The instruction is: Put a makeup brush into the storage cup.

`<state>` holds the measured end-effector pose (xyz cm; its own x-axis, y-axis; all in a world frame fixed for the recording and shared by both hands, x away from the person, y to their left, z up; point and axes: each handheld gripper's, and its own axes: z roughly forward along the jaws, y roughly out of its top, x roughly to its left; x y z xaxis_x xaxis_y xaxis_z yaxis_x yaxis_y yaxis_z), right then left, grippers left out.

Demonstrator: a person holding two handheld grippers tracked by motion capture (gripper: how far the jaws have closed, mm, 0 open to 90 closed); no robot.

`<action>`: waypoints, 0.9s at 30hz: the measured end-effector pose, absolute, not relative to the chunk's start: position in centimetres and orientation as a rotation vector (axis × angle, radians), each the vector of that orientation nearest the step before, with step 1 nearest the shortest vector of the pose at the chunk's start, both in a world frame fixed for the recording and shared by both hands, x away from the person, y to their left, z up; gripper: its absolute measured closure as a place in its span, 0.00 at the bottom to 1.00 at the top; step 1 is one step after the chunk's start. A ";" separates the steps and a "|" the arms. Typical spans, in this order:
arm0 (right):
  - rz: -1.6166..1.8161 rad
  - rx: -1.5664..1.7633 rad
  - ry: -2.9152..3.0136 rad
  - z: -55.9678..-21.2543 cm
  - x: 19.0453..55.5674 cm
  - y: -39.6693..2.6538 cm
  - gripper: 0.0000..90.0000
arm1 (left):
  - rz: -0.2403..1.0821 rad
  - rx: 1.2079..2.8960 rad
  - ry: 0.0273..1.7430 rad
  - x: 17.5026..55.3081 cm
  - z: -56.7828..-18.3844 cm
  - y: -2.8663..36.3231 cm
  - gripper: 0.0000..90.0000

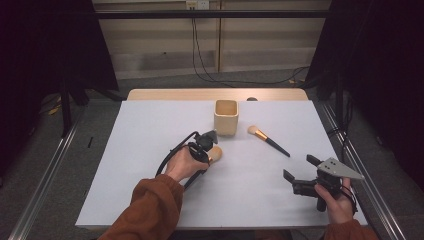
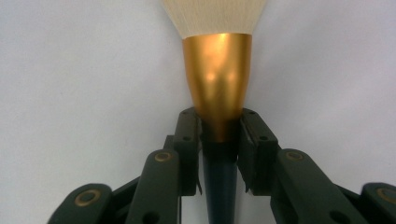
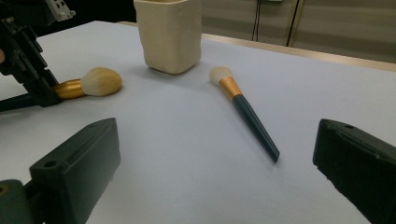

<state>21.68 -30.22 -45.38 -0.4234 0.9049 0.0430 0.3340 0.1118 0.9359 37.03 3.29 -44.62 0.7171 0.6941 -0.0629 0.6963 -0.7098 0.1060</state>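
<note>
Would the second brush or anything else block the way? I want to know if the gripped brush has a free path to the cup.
Nothing visible does. The left gripper is shut on the large brush, whose bristles point toward the cup across bare table. The small brush lies off to the cup's right.

The right gripper (image 3: 215, 177) shows its two black fingers (image 3: 77, 170) wide apart over the pale grey counter (image 3: 187, 140). Between them lies a slim dark-handled, gold-collared makeup brush (image 3: 247, 114), near a cream ceramic cup (image 3: 169, 35). At left, the left gripper (image 3: 39, 91) clamps a fluffy gold-collared brush (image 3: 88, 84).
</note>
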 end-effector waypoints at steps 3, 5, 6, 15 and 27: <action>1.306 1.201 1.830 -45.4 21.7 -30.2 0.00 | -0.030 2.804 1.123 37.1 -44.6 3.3 0.79; 1.304 1.200 1.829 -45.4 21.7 -30.2 0.00 | -0.017 2.796 1.107 36.9 -44.6 3.4 0.80; 1.304 1.198 1.830 -45.4 21.6 -30.2 0.00 | -0.020 2.789 1.105 36.9 -44.6 3.5 0.80; 1.302 1.206 1.831 -45.4 21.7 -30.3 0.00 | -0.082 2.759 1.066 37.3 -44.5 4.3 0.80; 1.301 1.205 1.830 -45.4 21.7 -30.3 0.00 | -0.097 2.662 1.107 37.6 -44.0 5.4 0.80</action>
<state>21.72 -30.30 -45.40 -0.4197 0.9068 0.0400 0.3359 0.1142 0.9350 37.59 5.44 -44.02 0.7081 0.6882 -0.1582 0.7052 -0.6775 0.2090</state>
